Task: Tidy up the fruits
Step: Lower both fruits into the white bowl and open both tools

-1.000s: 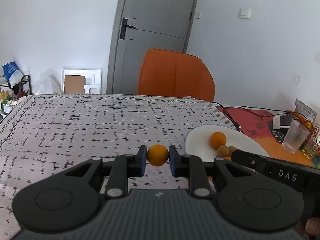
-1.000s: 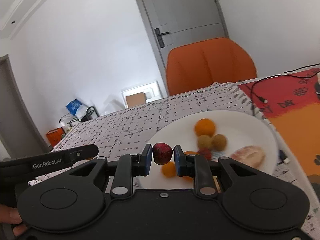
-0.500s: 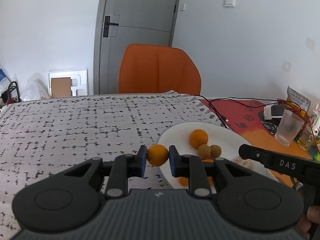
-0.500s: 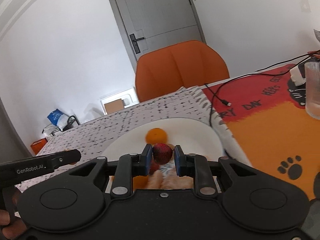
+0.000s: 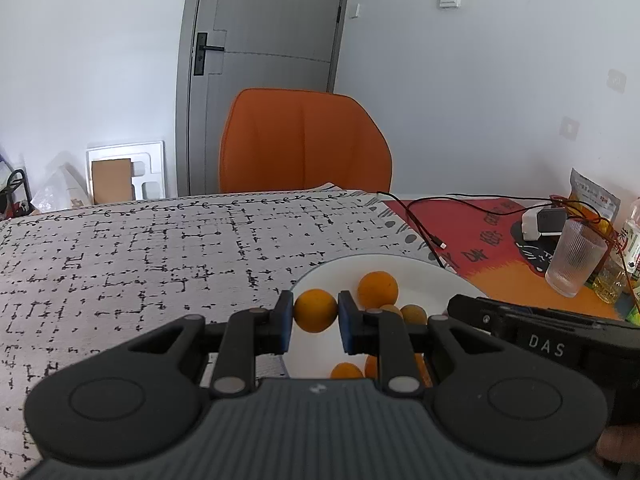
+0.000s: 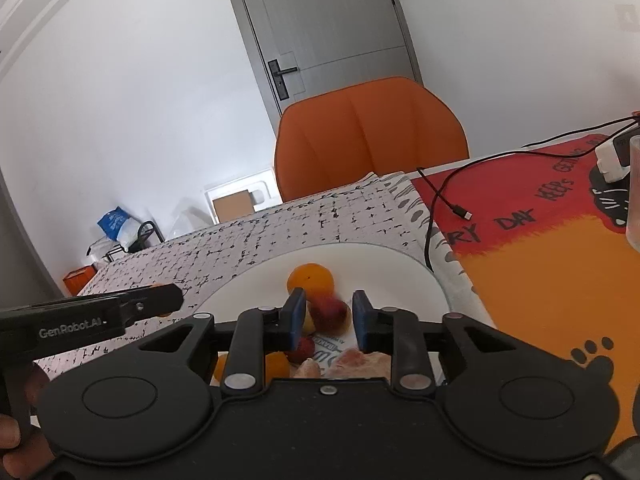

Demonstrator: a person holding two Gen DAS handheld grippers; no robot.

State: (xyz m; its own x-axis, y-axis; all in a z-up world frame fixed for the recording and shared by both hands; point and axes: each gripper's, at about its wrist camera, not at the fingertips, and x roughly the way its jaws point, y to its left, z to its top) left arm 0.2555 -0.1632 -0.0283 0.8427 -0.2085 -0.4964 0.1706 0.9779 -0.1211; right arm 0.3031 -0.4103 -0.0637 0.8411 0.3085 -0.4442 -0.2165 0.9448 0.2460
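Observation:
My left gripper (image 5: 315, 311) is shut on a small orange fruit (image 5: 315, 309), held just over the near-left rim of the white plate (image 5: 424, 276). On that plate lie a larger orange (image 5: 377, 289), two brown round fruits and more orange pieces. My right gripper (image 6: 328, 316) hovers over the same plate (image 6: 396, 268) and its jaws are opening. A blurred red fruit (image 6: 329, 314) sits between them with gaps on both sides, so the pads are off it. Below it lie an orange (image 6: 310, 279), another red fruit and a pale wrapped item.
The plate rests on a black-and-white patterned cloth (image 5: 160, 256). To the right is a red and orange mat (image 6: 540, 264) with a black cable (image 5: 420, 220), a ribbed glass (image 5: 574, 258) and a white charger. An orange chair (image 5: 304, 140) stands behind the table.
Both grippers have drifted over the plate. The right jaws have parted and the red fruit has come loose from the pads. The left gripper still holds the orange fruit.

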